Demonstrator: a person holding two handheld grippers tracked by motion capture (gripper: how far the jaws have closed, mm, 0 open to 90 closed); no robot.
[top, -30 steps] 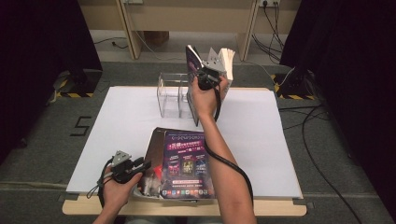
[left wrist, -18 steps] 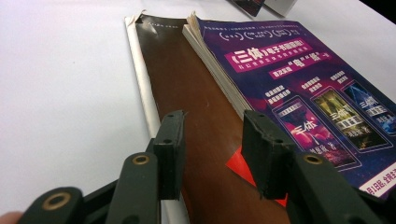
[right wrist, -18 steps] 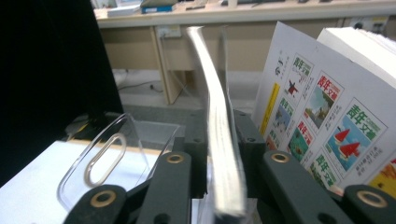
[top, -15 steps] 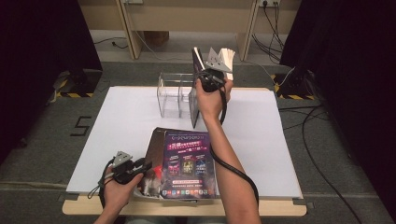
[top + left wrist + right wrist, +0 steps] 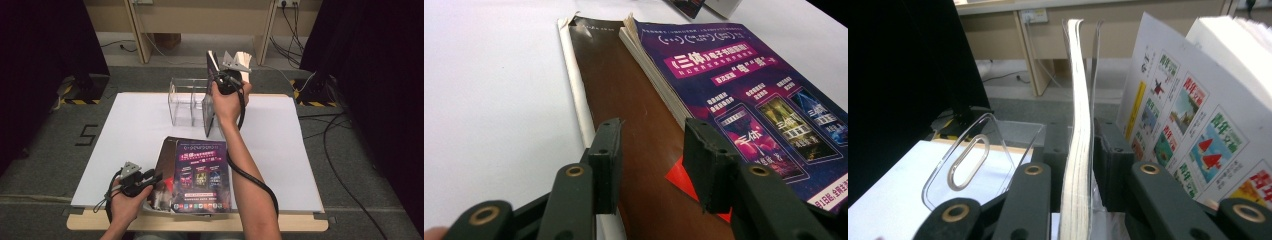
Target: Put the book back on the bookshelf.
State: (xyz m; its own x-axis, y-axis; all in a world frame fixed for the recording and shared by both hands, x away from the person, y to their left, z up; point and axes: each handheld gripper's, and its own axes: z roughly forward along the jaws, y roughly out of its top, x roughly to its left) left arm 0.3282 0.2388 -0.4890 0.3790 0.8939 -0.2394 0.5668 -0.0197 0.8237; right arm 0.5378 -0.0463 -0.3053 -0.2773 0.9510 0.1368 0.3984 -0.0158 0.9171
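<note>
Purple magazine (image 5: 202, 175) flat, left tongs (image 5: 651, 150) released, right tongs (image 5: 1082, 150) grasping one upright magazine (image 5: 1075, 145).

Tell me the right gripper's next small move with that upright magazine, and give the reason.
Probably lower it a little straighter into the clear rack. The right gripper has the thin magazine between its fingers, jaws just closing again, and the magazine stands upright at the rack, beside another one.
</note>
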